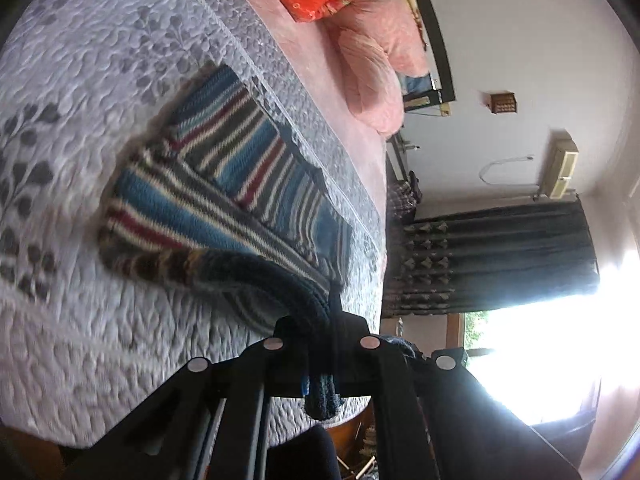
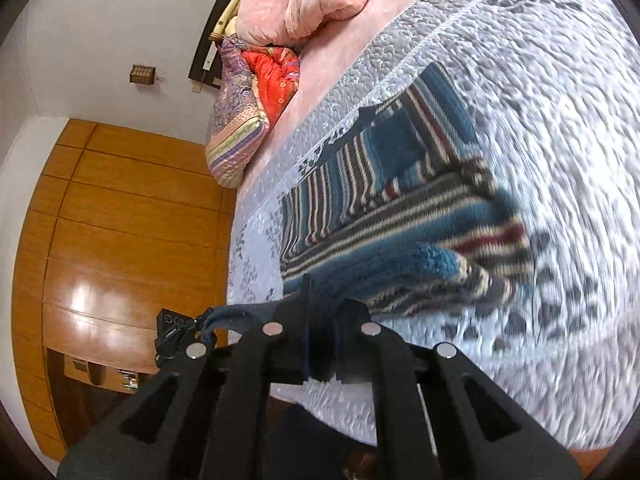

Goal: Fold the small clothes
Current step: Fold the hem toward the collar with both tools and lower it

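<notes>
Striped knit sweater (image 1: 224, 200): lies on the quilted bedspread (image 1: 80, 80), near edge lifted. Left gripper (image 1: 320, 332) and right gripper (image 2: 320, 312) each pinch that hem. Soft, thick, likely stretchy and light; best held at corners.

Bed w/ grey leaf-print quilt (image 1: 100, 60), pink duvet (image 1: 376, 64), red/purple folded quilts (image 2: 248, 108). Dark curtain (image 1: 500, 256), wall AC unit (image 1: 562, 164). Wooden wardrobe (image 2: 120, 208).

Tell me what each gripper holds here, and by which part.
Both hold the striped knit garment by its near edge: the left gripper and the right gripper each pinch it.
</notes>
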Demonstrator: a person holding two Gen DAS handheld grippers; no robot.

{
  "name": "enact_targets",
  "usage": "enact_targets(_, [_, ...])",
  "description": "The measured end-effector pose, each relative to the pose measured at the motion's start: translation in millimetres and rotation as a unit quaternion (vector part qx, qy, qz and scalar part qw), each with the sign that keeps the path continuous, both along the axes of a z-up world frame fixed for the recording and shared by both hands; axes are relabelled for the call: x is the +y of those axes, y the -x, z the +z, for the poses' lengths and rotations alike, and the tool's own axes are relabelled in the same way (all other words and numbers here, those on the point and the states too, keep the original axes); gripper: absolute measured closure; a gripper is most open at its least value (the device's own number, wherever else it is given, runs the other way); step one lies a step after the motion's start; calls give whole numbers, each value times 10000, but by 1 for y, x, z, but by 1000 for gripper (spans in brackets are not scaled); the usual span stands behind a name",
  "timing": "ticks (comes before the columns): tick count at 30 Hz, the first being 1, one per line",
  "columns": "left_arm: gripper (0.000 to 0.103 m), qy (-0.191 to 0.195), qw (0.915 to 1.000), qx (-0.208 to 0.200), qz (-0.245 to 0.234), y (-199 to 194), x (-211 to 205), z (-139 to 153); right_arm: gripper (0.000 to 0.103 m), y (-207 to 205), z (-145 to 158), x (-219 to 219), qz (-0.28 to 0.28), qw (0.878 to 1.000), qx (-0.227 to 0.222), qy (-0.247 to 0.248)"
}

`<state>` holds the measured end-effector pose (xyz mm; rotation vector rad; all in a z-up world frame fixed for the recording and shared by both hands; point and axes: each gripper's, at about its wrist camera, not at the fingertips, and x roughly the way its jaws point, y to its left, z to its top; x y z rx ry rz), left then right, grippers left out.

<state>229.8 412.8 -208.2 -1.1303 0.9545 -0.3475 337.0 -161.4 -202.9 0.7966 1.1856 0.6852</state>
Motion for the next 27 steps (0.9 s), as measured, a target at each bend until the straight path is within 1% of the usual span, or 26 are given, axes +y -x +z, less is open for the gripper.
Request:
enact_targets(3, [96,-30,9999,117,33,-25,4,-10,96,-27,-7,9,27,10000,35,80])
enact_targets(10, [96,-249,9985,489,-29,-85,12,-40,96,-86,-37,26,54,9993,240,264])
enact_targets(16, [96,-455,9955,810,-179,-130,15,-72,96,-131,-72,39,60,9975,491,501])
enact_targets(21, [95,-576,9925,1026,-324,-158,16,-100,96,-157,-103,45,68,9957,672,633])
enact_targets(24, [93,-573,9923,1040,-364,-170,20,-110,95,-169,-116,45,47,9954,746,606])
enact_targets(25, [91,-536,9926,1036,-343,-174,22,-112,92,-171,-118,46,58,9954,766,574])
enact_targets(27, [86,-482,9931,1015,-329,-178,25,-113,89,-179,-124,46,103,9947,869,537])
